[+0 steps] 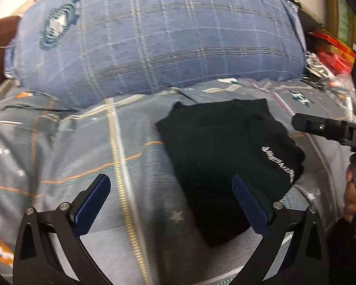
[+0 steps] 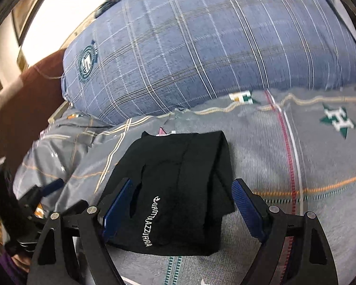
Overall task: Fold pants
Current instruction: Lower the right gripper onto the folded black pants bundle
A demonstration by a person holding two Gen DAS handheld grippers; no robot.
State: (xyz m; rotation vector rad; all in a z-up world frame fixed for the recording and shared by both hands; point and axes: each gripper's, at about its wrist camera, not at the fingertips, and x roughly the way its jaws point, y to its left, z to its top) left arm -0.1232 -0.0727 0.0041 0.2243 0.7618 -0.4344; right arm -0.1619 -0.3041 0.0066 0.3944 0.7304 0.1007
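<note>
Right wrist view shows the black pants already folded into a compact bundle on the grey bedspread, lying between the spread fingers of the right tongs, which hold nothing. A blue checked pillow sits behind at 12 o'clock.

From the left wrist view, the left tongs are also apart and empty, with the pants at about 1 o'clock and the right tongs at 3 o'clock, near the bundle's edge.

Judging by the shape, the folding looks close to finished. The bundle's layers are uneven: one corner juts out at about 4 o'clock in the right view, and a slit gapes near the white lettering. If either pair of tongs drags across the top while moving, the loose upper layer could slide and open the fold. The bedspread is soft and rumpled, so a pinch aimed at the pants may catch the bedding too.
</note>
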